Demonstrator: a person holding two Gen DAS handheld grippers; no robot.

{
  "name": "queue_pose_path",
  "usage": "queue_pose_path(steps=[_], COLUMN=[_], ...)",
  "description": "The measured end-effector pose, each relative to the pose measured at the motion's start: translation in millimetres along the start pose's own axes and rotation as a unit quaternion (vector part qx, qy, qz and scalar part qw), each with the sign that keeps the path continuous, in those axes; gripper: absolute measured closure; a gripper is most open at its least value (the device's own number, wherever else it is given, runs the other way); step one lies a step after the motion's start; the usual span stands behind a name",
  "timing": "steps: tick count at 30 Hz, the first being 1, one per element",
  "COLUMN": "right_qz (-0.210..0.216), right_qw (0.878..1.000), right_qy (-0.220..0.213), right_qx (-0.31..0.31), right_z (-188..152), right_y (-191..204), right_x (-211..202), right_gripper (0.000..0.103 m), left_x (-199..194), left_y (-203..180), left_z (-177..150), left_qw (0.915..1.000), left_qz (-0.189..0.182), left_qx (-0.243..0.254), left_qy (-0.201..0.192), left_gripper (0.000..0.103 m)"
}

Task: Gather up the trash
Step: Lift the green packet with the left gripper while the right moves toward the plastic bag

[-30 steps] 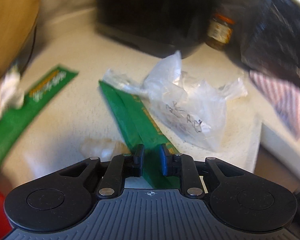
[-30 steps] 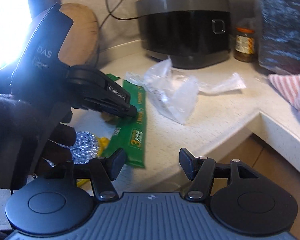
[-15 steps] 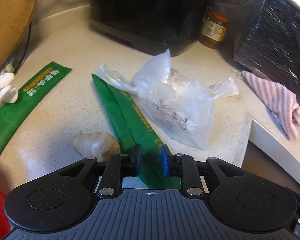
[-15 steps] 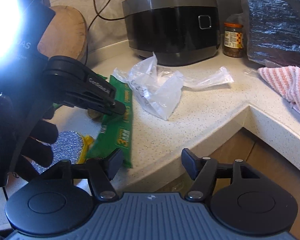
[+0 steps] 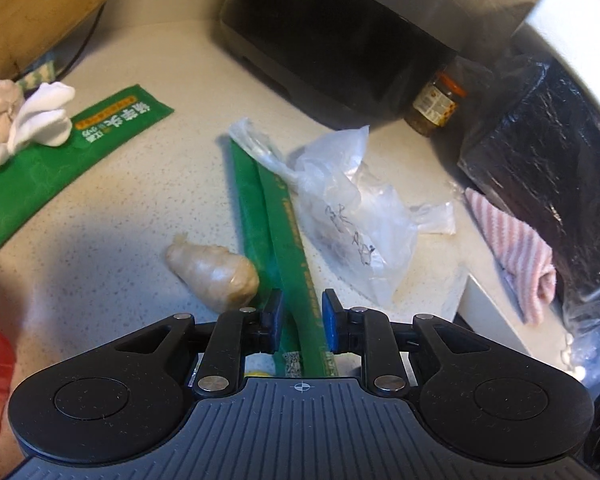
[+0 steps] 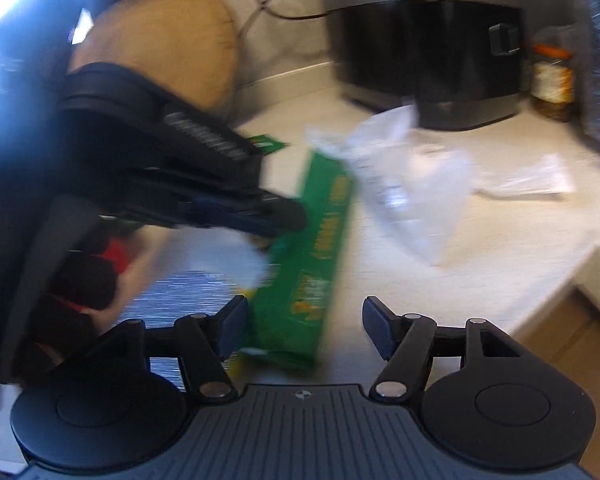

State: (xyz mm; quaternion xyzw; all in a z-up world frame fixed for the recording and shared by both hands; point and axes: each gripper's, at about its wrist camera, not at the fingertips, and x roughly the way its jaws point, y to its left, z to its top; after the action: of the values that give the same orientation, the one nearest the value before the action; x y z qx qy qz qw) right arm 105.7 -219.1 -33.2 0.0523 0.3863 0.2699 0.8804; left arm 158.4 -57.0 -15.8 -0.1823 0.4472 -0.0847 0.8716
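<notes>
Left wrist view first: around me on the speckled counter (image 5: 132, 184) sit a black cooker (image 5: 340, 40) at the back, a jar (image 5: 436, 104) just beside its right end, a dark foil-wrapped block (image 5: 548, 184) further right and a pink striped cloth (image 5: 516, 248) lying against that block. A clear crumpled bag (image 5: 352, 216) lies on the far end and right side of the green wrapper (image 5: 288, 248), so it covers part of it. A pale wrapped lump (image 5: 212, 272) sits just beside the wrapper's left edge, close to my left finger (image 5: 274, 312). Off to the left, a second green packet (image 5: 60, 160) lies flat with white crumpled tissue (image 5: 40, 120) on its near part; a wooden board (image 5: 32, 4) leans behind.

My left gripper (image 5: 300, 316) has the folded green wrapper standing between its pads. The jaws are narrow and appear to pinch it, though a sliver of gap shows on each side, so I cannot be certain the pads press.

Right wrist view is blurred. My right gripper (image 6: 304, 324) is about half open with nothing held, and its jaws have just been closing a little; the wrapper's near end (image 6: 300, 304) lies over the left part of the gap. The wrapper is long, bright green with yellow print, creased lengthwise, lying on the counter towards the cooker (image 6: 428, 52).
</notes>
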Motion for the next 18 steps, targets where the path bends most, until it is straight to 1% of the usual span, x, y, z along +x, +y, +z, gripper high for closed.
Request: queue_pose_path(steps=[1, 4, 6, 8, 10, 12, 15, 17, 18], right_qz=[0.002, 0.005, 0.006, -0.013, -0.046, -0.073, -0.099, -0.107, -0.11], right_qw=[1.0, 1.0, 1.0, 0.999, 0.996, 0.993, 0.992, 0.992, 0.992], right_qy=[0.004, 0.005, 0.003, -0.005, -0.022, -0.035, -0.044, -0.045, -0.046], right_qx=[0.0, 0.003, -0.007, -0.035, -0.068, -0.081, -0.064, -0.044, -0.034], right_z=[-0.2, -1.5, -2.8, -4.7, -7.1, -8.7, -8.9, -10.1, -10.7], right_y=[3.8, 5.5, 6.9, 8.6, 9.9, 5.1, -9.9, -20.3, -25.2], right_x=[2.4, 6.4, 4.4, -1.6, -10.6, -20.9, -32.9, -37.4, -38.2], right_gripper=[0.053, 0.052, 0.052, 0.052, 0.052, 0.052, 0.049, 0.048, 0.048], left_x=[0.8, 6.2, 8.8, 9.3, 9.8, 14.3, 23.6, 30.8, 35.8], left_y=[-2.0, -8.2, -13.4, -19.8, -26.3, -32.6, -32.4, -25.1, -21.0], left_z=[0.8, 0.9, 1.8, 4.9, 7.9, 10.7, 18.8, 27.9, 33.2], left_qw=[0.9999, 0.9974, 0.9955, 0.9945, 0.994, 0.9916, 0.9877, 0.9864, 0.9869], left_qz=[0.01, 0.043, 0.05, 0.048, 0.044, 0.061, 0.1, 0.124, 0.127], left_qx=[0.011, 0.057, 0.079, 0.092, 0.1, 0.114, 0.117, 0.101, 0.093], left_qy=[-0.001, 0.006, 0.013, 0.013, 0.01, 0.001, -0.026, -0.035, -0.033], left_gripper=[0.079, 0.079, 0.079, 0.079, 0.079, 0.079, 0.079, 0.079, 0.079])
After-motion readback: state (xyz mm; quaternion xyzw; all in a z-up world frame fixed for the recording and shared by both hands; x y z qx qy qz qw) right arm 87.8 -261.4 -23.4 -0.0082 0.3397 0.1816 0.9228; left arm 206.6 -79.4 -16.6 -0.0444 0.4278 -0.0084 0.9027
